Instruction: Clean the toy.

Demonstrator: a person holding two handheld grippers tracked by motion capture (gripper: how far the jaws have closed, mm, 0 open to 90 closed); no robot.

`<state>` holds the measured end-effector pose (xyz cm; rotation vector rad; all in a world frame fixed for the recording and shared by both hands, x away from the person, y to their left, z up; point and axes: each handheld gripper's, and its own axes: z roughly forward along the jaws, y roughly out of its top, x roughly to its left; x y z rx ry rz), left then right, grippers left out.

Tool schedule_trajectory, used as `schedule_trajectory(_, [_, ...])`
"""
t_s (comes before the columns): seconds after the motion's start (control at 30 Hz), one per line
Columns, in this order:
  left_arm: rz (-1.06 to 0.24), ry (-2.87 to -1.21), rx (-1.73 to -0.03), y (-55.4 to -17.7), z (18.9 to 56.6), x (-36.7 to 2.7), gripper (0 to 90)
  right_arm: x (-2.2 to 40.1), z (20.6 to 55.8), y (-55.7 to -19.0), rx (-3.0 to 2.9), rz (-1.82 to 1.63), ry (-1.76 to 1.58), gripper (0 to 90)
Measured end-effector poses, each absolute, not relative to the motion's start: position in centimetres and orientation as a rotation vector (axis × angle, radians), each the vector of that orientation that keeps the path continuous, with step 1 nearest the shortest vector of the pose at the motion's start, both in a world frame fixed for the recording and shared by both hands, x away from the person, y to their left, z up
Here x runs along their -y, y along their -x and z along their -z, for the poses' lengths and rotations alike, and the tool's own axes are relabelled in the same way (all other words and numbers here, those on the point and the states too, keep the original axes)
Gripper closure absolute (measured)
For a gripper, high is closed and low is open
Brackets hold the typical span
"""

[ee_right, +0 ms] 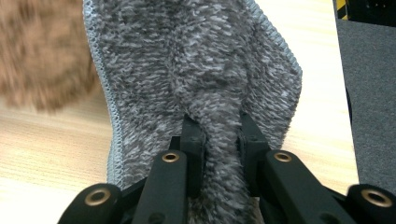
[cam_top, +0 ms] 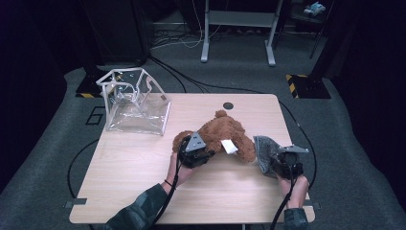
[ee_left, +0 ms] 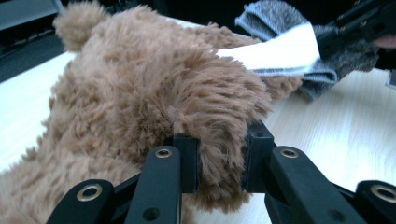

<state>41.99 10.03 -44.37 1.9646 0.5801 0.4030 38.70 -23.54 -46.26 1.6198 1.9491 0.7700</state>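
Two tools are busy on my tabletop [cam_top: 134,167], one in each hand. My left tool [ee_left: 218,161] has its jaws pinched on a tuft of the brown teddy bear [ee_left: 140,93]; fur bulges between the black pads, so the grip is on the plush and the jaws stand only as far apart as that tuft allows. From the high view I see the left tool [cam_top: 203,155] at the near left side of the bear, which lies near the middle of the tabletop, with a white tag [cam_top: 230,146] sticking out of it.

My right tool [ee_right: 219,135] is clamped on a fold of the grey cloth [ee_right: 196,60], its jaws nearly together with the fuzzy fabric squeezed between them. The cloth lies at the right side of the tabletop, just beside the bear, close enough that I cannot tell whether they touch.

A clear plastic bag [cam_top: 136,103] with white edging sits open at the far left corner, well apart from both tools.
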Motion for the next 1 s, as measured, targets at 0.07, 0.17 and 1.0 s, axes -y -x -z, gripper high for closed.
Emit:
schedule_trajectory(0.07, [-0.403, -1.957, -0.578, -42.1, 43.9, -10.2, 73.1, 23.4, 46.2, -38.7, -1.944, -0.777, -1.627, 76.9])
schedule_trajectory(0.17, [-0.394, -1.937, -0.577, -42.3, 43.4, -10.4, 73.1, 23.4, 46.1, -38.7, -1.945, -0.778, -1.623, 76.8])
schedule_trajectory(1.0, [-0.36, -1.852, -0.539, -40.9, 38.9, -11.4, 73.0, 23.8, 45.0, -38.5, -1.922, -0.784, -1.61, 76.7])
